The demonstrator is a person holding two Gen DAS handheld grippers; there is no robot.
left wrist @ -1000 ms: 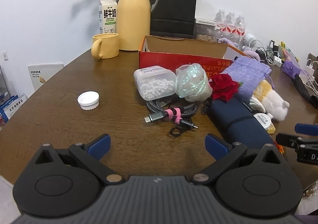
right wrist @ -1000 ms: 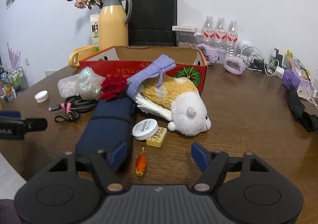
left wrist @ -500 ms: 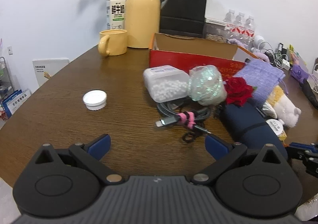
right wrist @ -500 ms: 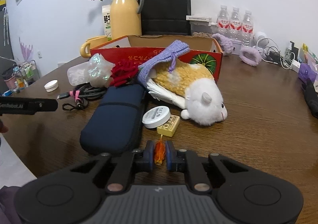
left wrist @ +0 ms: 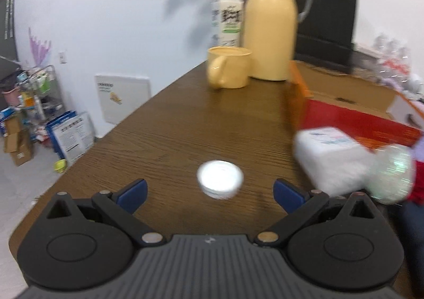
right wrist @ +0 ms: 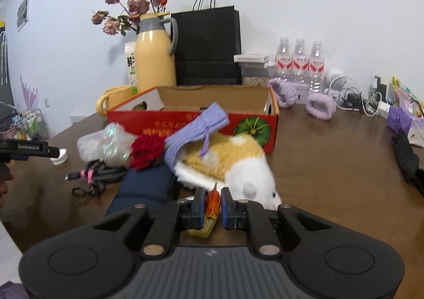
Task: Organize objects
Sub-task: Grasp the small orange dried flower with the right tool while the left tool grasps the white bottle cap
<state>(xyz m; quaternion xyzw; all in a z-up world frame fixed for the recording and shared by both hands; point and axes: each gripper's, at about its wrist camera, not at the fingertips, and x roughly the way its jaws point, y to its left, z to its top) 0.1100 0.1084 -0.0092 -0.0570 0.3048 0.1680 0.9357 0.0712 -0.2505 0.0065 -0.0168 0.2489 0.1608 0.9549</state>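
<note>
My left gripper is open, with a small white round lid on the brown table just ahead, between its fingers. My right gripper is shut on a small orange flower and holds it above the table. Ahead of it lie a plush hamster, a purple knitted pouch, a red rose, a navy case, a coiled cable and a shiny wrapped ball. An open red cardboard box stands behind them. The left gripper also shows in the right wrist view.
A yellow jug, yellow mug and milk carton stand at the back. A clear box of white beads lies right of the lid. Water bottles, purple scrunchies and chargers sit at the far right. The table edge runs along the left.
My left gripper swung left and moved up to the white lid, which now lies between its fingers. My right gripper, shut on the orange flower, has lifted it and moved forward toward the plush.
</note>
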